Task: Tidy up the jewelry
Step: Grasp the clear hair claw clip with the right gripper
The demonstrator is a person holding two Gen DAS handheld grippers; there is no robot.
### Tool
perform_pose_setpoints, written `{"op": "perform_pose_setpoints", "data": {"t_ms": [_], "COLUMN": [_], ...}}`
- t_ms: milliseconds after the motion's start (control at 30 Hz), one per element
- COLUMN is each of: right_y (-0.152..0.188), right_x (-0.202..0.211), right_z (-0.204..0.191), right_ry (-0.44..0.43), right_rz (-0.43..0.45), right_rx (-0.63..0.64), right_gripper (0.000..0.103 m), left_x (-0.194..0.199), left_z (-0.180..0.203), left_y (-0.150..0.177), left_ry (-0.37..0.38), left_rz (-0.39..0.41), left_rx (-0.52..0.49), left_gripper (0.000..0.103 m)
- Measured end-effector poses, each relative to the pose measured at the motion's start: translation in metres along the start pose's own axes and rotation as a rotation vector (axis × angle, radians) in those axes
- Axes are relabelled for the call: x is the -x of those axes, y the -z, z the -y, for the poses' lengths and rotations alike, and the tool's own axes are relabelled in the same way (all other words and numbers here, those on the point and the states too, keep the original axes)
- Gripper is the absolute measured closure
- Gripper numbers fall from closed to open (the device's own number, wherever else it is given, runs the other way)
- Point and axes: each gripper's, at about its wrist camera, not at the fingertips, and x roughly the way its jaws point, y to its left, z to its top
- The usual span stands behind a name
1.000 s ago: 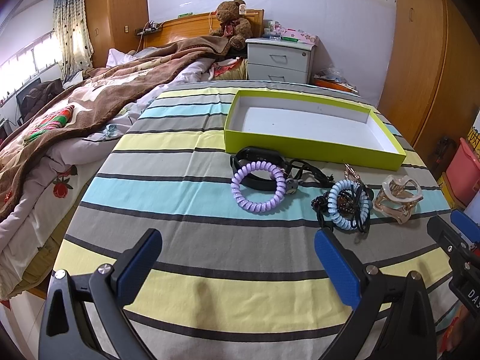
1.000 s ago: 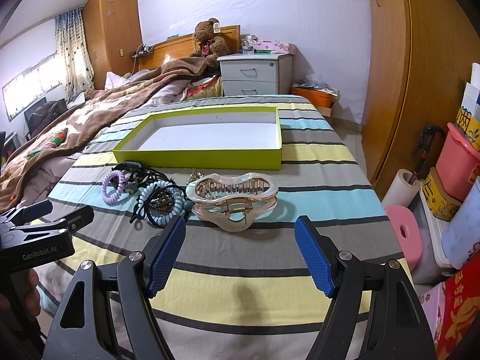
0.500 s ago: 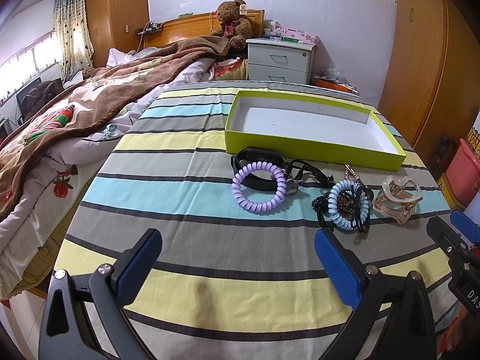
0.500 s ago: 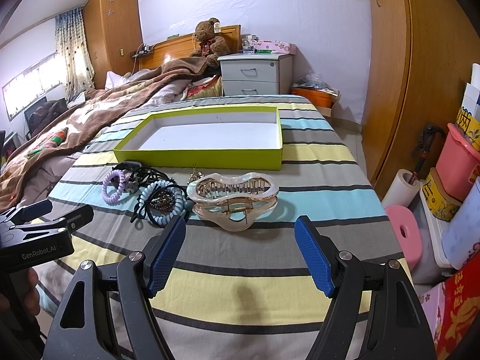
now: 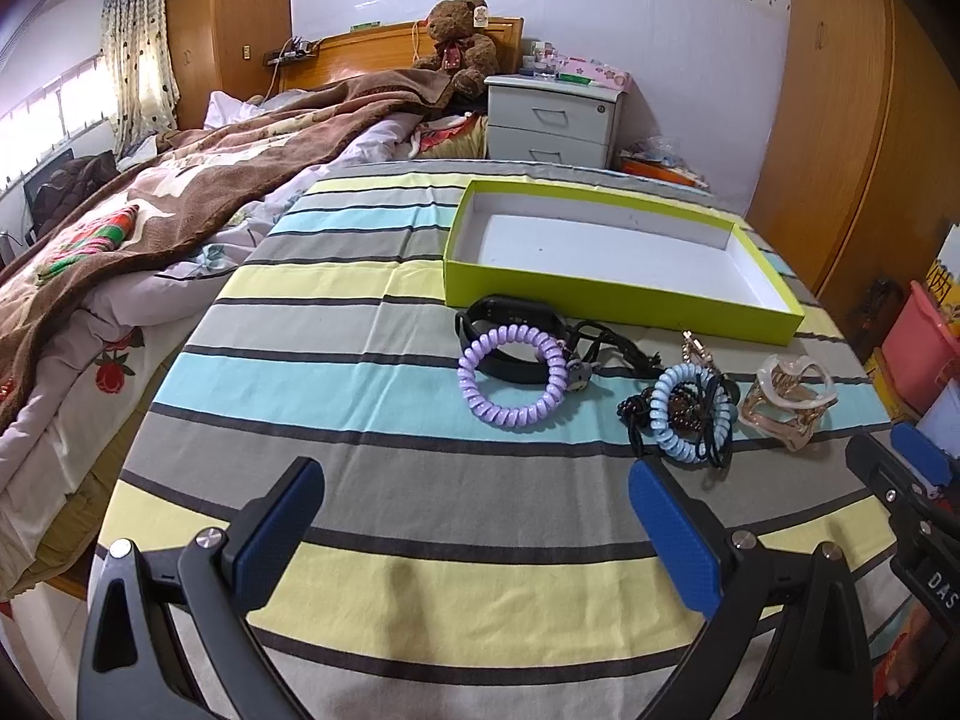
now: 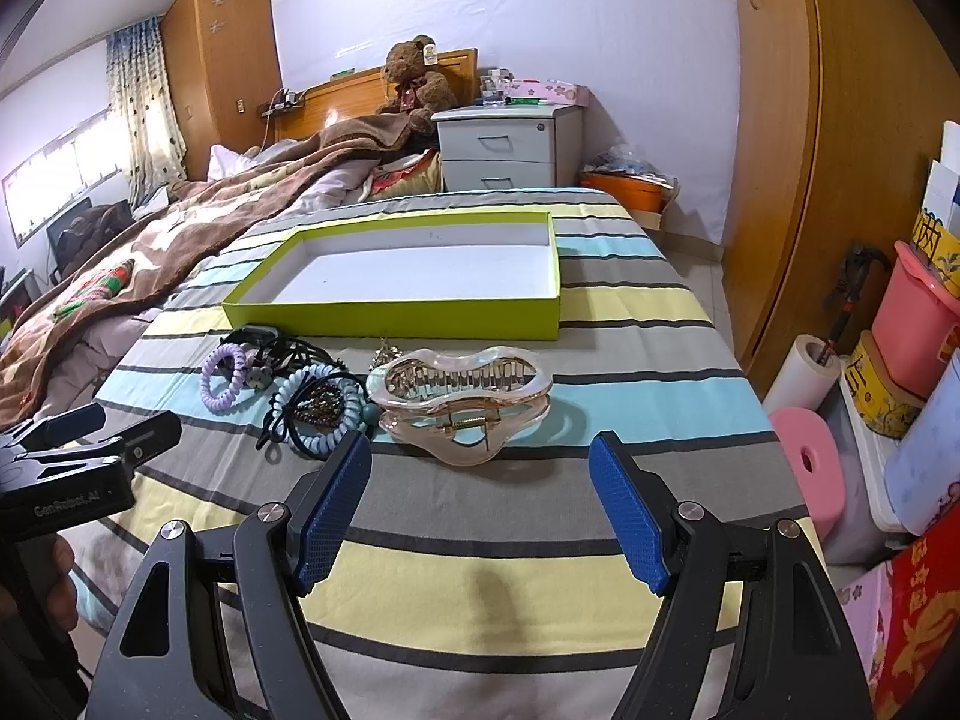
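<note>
We have the striped surface (image 6: 630, 324) with free cloth near us and a drop at its right edge. The empty green box (image 6: 396, 319) sits beyond the jewelry, open on top. Just ahead of our right gripper (image 6: 480, 504), fingers spread wide and empty, lies the translucent hair claw (image 6: 459, 396): stiff, light, likely slick, best pinched across its middle. Our left gripper (image 5: 474, 531), equally wide, faces the purple coil tie (image 5: 513, 378) and blue coil tie (image 5: 675, 414), soft and springy, tangled with black cords (image 5: 624, 351).
</note>
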Motion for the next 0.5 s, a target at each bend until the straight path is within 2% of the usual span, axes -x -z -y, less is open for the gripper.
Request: {"op": "perform_pose_setpoints", "data": {"t_ms": [167, 367, 500], "right_y": [-0.007, -0.019, -0.025], "right_x": [-0.007, -0.025, -0.033], "right_z": [0.006, 0.007, 0.005], "right_ry": [-0.014, -0.066, -0.06], "right_rz": [-0.007, -0.044, -0.05], "right_rx": [-0.036, -0.106, -0.136], "right_gripper": [0.028, 0.028, 0.028], "left_x": [-0.003, -0.003, -0.008], "left_z": [-0.013, -0.026, -0.038], "left_y": [-0.009, -0.016, -0.019], "left_ry": [0.04, -0.008, -0.03], "left_rz": [0.007, 0.035, 0.028], "left_rx": [0.037, 0.057, 0.082], "left_gripper": [0.0, 0.0, 0.0]}}
